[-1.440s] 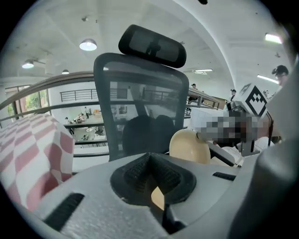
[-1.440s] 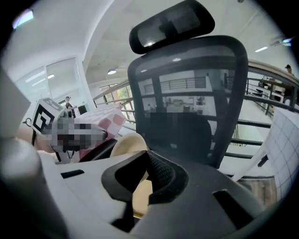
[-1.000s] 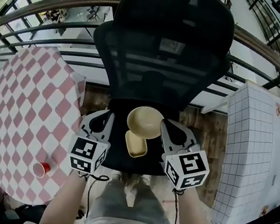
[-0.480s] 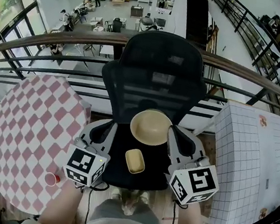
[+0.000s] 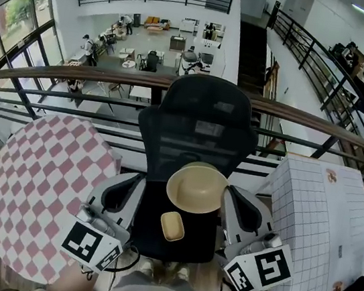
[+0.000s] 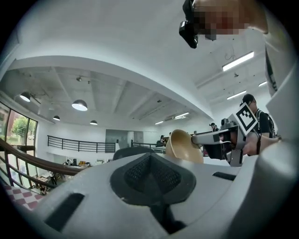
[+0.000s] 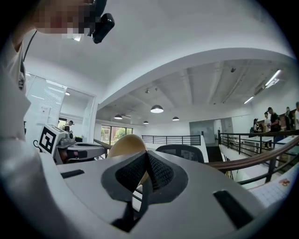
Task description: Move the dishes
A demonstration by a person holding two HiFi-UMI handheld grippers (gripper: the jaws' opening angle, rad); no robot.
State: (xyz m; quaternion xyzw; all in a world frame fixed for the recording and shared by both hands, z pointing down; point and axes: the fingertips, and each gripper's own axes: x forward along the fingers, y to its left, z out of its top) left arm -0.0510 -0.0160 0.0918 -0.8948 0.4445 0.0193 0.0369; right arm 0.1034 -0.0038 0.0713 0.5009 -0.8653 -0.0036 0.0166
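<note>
Aloft, right gripper point(image 5: 228, 196) jaws tight on bowl point(image 5: 196, 187); left gripper point(image 5: 137, 181) jaws together; chair point(image 5: 199, 120) ahead.

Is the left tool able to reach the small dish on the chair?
Probably yes: the left tool is empty and the small dish lies uncovered on the seat, clear of the bowl.
</note>
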